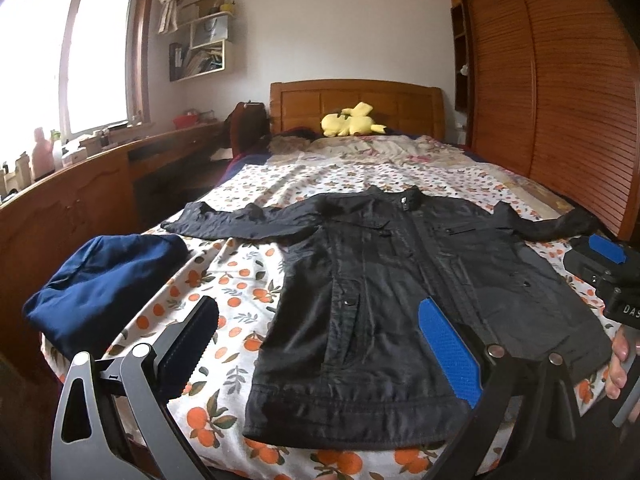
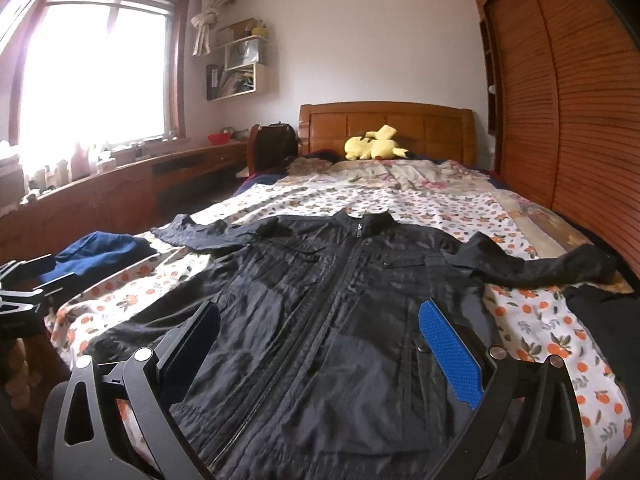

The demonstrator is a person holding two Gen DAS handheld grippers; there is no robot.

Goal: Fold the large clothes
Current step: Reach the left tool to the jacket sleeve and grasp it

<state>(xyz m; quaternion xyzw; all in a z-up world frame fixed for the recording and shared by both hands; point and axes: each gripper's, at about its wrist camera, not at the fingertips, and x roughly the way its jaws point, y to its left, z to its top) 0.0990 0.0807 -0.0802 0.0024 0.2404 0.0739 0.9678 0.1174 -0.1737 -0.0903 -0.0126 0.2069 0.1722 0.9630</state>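
home bedroom | wooden bed (image 1: 356,100) | plush toy (image 1: 352,120) | slatted wardrobe (image 1: 560,92) | cluttered shelf (image 1: 204,52)

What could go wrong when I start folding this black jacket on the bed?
1. The black jacket looks slick and wrinkled, so a pinch by the open right tool or left tool may slip or grab only the top layer.
2. The right sleeve reaches the bed's edge by the wardrobe and could slide off.
3. The folded navy garment lies close to the left sleeve; folding could drag it.
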